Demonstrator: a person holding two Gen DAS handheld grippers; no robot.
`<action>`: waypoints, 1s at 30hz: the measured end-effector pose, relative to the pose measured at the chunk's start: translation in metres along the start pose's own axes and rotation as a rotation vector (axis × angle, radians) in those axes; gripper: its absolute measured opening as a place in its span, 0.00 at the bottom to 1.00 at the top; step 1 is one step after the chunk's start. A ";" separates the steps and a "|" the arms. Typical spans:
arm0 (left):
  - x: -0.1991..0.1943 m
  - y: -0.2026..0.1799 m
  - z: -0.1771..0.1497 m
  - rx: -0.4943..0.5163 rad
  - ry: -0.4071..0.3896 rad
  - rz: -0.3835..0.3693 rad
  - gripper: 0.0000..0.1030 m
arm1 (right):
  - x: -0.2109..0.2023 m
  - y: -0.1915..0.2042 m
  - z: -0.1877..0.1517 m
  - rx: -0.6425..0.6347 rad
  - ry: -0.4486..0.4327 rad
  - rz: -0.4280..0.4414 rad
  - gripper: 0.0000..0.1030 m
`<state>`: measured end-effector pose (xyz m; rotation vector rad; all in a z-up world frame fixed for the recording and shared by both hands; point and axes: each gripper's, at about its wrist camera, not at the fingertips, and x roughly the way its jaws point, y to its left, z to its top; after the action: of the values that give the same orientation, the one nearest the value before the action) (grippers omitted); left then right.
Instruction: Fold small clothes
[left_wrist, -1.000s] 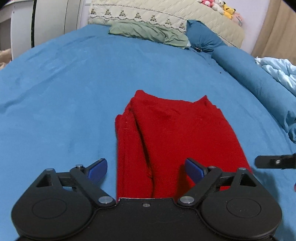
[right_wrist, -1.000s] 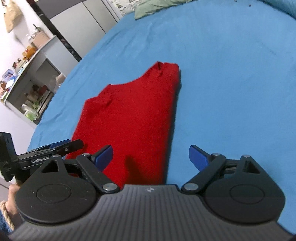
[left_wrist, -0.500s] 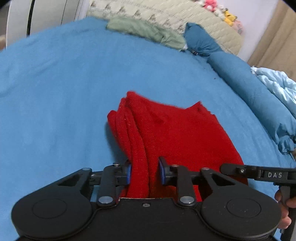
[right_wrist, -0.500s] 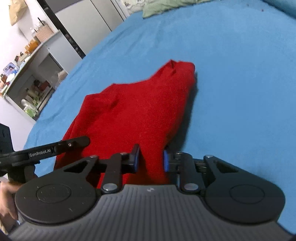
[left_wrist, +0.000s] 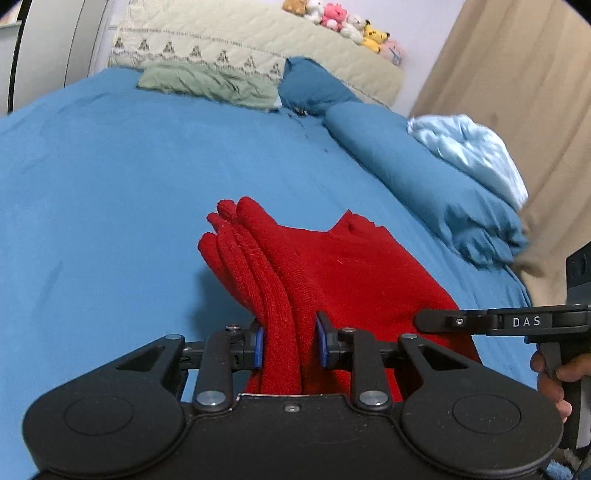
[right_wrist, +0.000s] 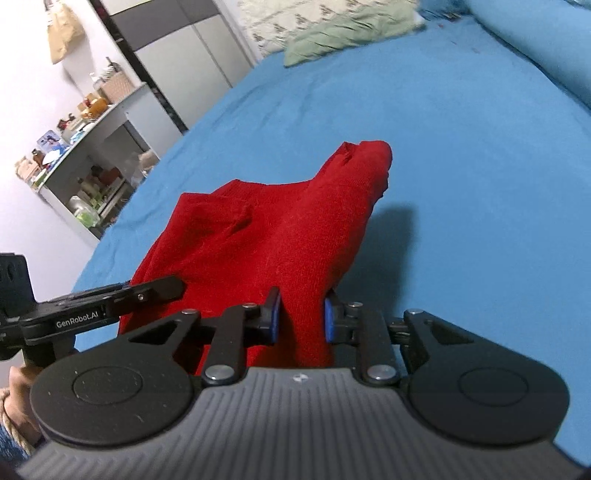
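We held the red garment (left_wrist: 332, 273) by its near edge with both grippers, its far end resting on the blue bedsheet (left_wrist: 110, 206) and its near part lifted off it. Our left gripper (left_wrist: 289, 347) had its fingers drawn in on a thick bunch of folded layers at the garment's left corner, the blue pads (left_wrist: 258, 347) pressed against the knit on both sides. Our right gripper (right_wrist: 301, 319) had its fingers likewise pinched on the right corner, with red cloth filling the narrow gap between the pads (right_wrist: 274, 321). In the left wrist view the layered edges of the garment (right_wrist: 280, 221) stood up in ridges running away from the fingers, and the cloth spread to the right toward the other gripper (left_wrist: 498, 322), which showed at the frame's edge with our hand (left_wrist: 554, 380) on its handle. In the right wrist view the left gripper (right_wrist: 92, 306) lay just beside the garment's left side. Beyond the garment a green cloth (left_wrist: 210, 83) lay near the quilted headboard (left_wrist: 236, 48), beside a blue pillow (left_wrist: 314, 86) and a rolled blue duvet (left_wrist: 424, 177) with a pale blue fabric (left_wrist: 469, 147) on it. Plush toys (left_wrist: 343, 24) sat along the top of the headboard. A cluttered shelf (right_wrist: 74, 166) stood off the bed's left side.
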<state>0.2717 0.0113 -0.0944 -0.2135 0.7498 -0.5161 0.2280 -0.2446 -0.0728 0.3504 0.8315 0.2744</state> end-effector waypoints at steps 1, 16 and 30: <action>0.001 -0.007 -0.014 0.004 0.007 0.005 0.29 | -0.006 -0.008 -0.016 0.022 0.007 -0.010 0.37; -0.001 -0.034 -0.057 0.162 -0.023 0.252 0.85 | -0.025 -0.025 -0.077 0.021 -0.102 -0.136 0.90; 0.030 -0.010 -0.079 0.185 0.056 0.391 0.74 | -0.003 -0.042 -0.089 0.005 -0.072 -0.273 0.91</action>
<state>0.2314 -0.0133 -0.1655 0.1207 0.7705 -0.2172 0.1632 -0.2661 -0.1430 0.2457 0.7987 0.0053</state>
